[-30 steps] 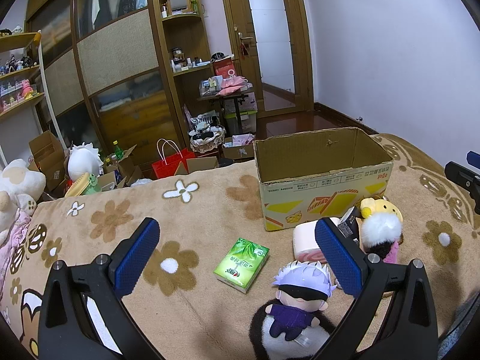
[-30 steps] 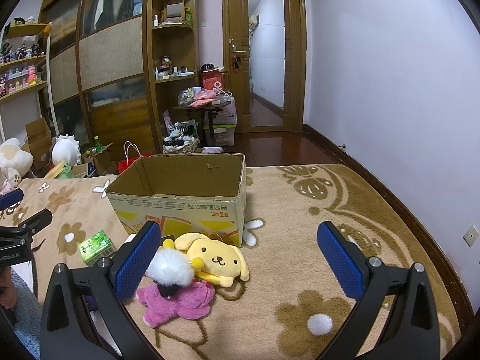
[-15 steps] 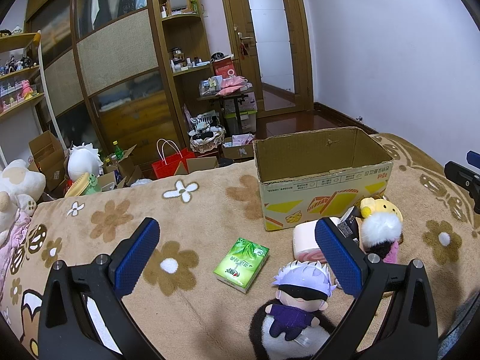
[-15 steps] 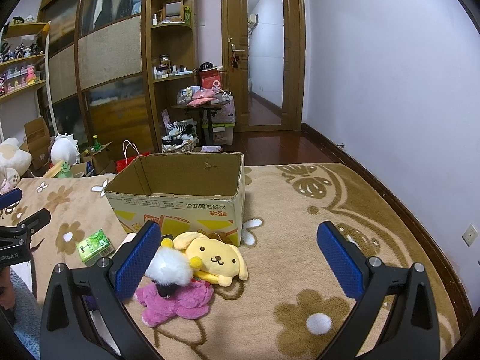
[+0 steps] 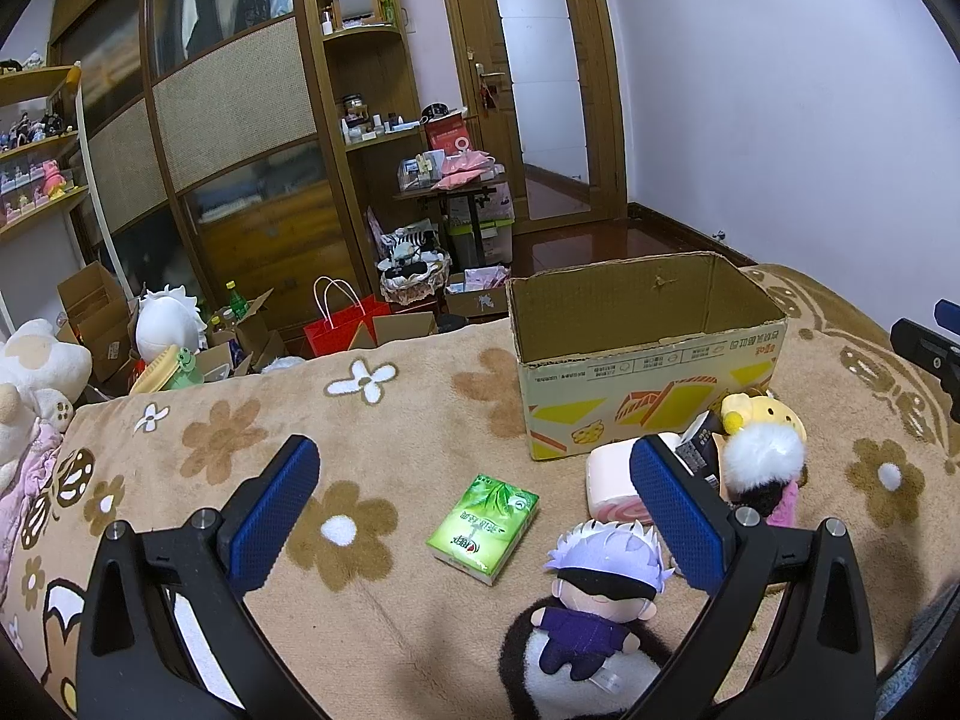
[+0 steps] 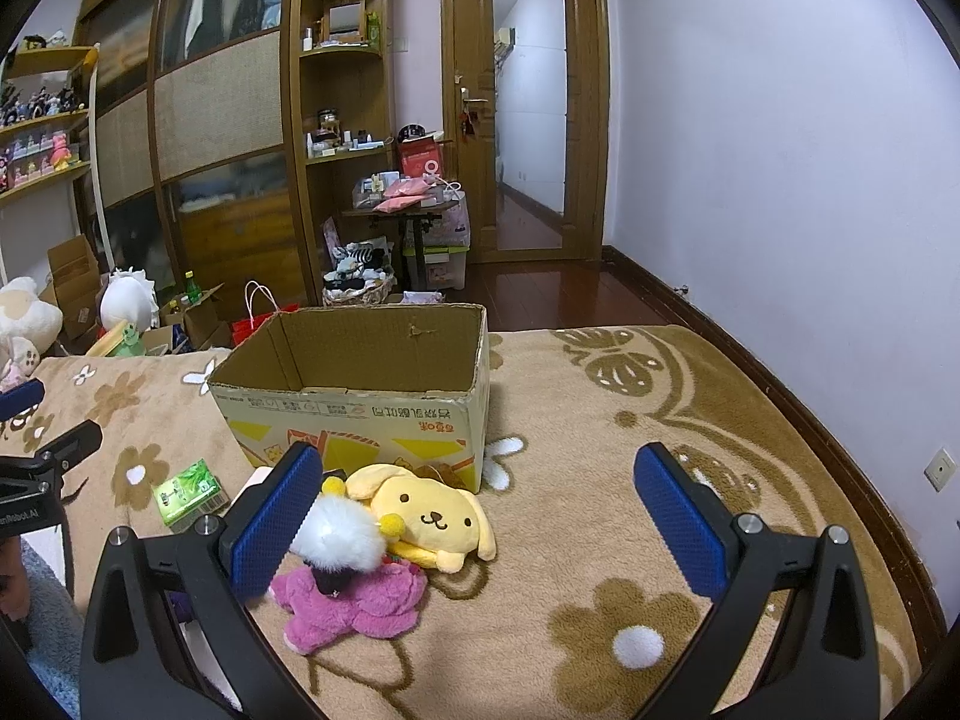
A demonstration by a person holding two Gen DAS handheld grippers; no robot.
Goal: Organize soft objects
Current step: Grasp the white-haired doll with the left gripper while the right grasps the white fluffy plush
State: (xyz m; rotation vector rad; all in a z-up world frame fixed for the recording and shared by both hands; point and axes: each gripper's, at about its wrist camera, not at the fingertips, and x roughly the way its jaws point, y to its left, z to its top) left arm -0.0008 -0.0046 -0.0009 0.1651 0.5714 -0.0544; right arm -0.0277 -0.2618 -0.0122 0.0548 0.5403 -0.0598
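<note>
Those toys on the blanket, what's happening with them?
A person holds two grippers over a flowery blanket, and both are open and empty. The left gripper hovers above a green tissue pack and a white-haired doll. The right gripper hovers by a yellow dog plush and a pink plush. The cardboard box looks empty so far.

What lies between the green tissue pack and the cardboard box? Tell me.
Only bare flowered blanket: in the left wrist view nothing sits between the green tissue pack and the cardboard box.
</note>
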